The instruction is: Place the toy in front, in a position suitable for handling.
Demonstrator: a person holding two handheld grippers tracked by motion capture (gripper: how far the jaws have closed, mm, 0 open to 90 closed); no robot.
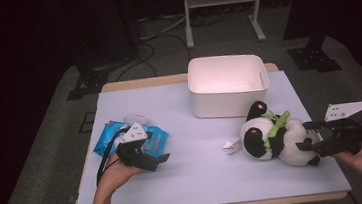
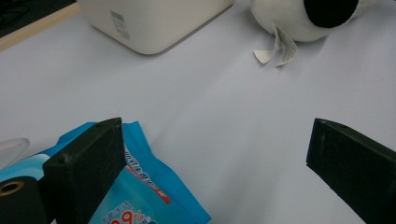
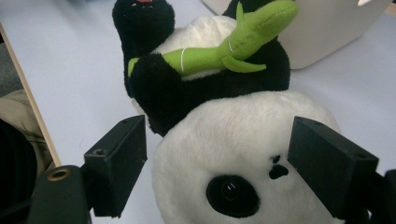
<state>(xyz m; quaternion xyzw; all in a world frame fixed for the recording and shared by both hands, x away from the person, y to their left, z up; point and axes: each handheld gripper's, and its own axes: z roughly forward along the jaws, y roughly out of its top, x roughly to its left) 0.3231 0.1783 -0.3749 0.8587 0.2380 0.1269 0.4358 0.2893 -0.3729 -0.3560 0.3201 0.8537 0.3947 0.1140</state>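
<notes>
- The table (image 1: 201, 180) takes up the middle and lower frame of the high view.
- The tub (image 1: 227, 85) stands on it at upper centre.
- The plush panda (image 1: 277, 135) lies at right of centre, just below the tub.
- The wipes packet (image 1: 109, 136) lies at left of centre.
- The left gripper (image 1: 162, 159) sits just below the packet.
- The right gripper (image 1: 306, 145) is at the panda's right edge.

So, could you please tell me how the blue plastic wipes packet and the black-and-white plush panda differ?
The blue plastic wipes packet is flat and glossy with printed lettering; the black-and-white plush panda is bulky, rounded and furry. The packet lies at the table's left by the left gripper; the panda lies on its side at the right, its head between the right gripper's open jaws. Both rest on the pale table, outside the white bin.
</notes>
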